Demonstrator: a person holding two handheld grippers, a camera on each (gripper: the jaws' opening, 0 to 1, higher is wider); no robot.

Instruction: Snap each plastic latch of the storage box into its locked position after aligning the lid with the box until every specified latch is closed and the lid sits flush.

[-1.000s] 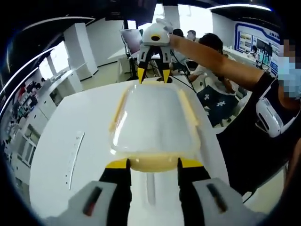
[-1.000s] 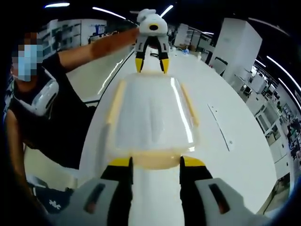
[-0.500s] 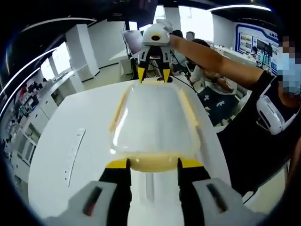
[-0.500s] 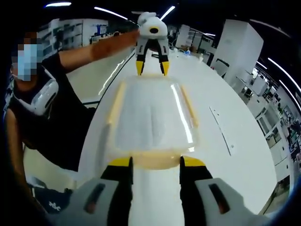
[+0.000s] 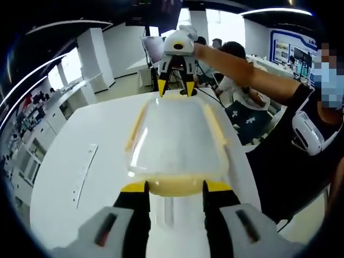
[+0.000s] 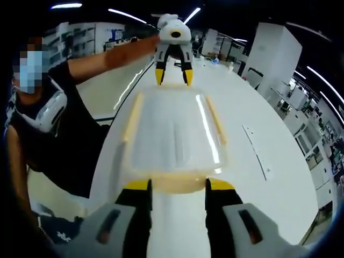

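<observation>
A clear storage box with a translucent lid [image 5: 177, 137] lies lengthwise on the white table [image 5: 80, 129]. Yellow latches run along its long sides [image 5: 136, 126]. My left gripper [image 5: 176, 186] grips the yellow end latch [image 5: 174, 181] at the box's near end, one jaw on each side of it. At the far end my right gripper [image 5: 176, 90] comes down on the opposite end. In the right gripper view the lid [image 6: 174, 137] stretches ahead, my right gripper [image 6: 176, 185] clamps its own yellow end latch [image 6: 177, 180], and the left gripper [image 6: 172, 79] stands at the far end.
A white ruler-like strip [image 5: 85, 172] [image 6: 258, 151] lies on the table beside the box. The person [image 5: 317, 123] [image 6: 48, 123] stands at the table's long edge. Behind are seated people [image 5: 239, 70], desks and pillars. Bare tabletop lies on the strip's side.
The background and the strip on the table have shifted slightly in both views, while the box keeps its place between both pairs of jaws. Both jaw widths look unchanged.
</observation>
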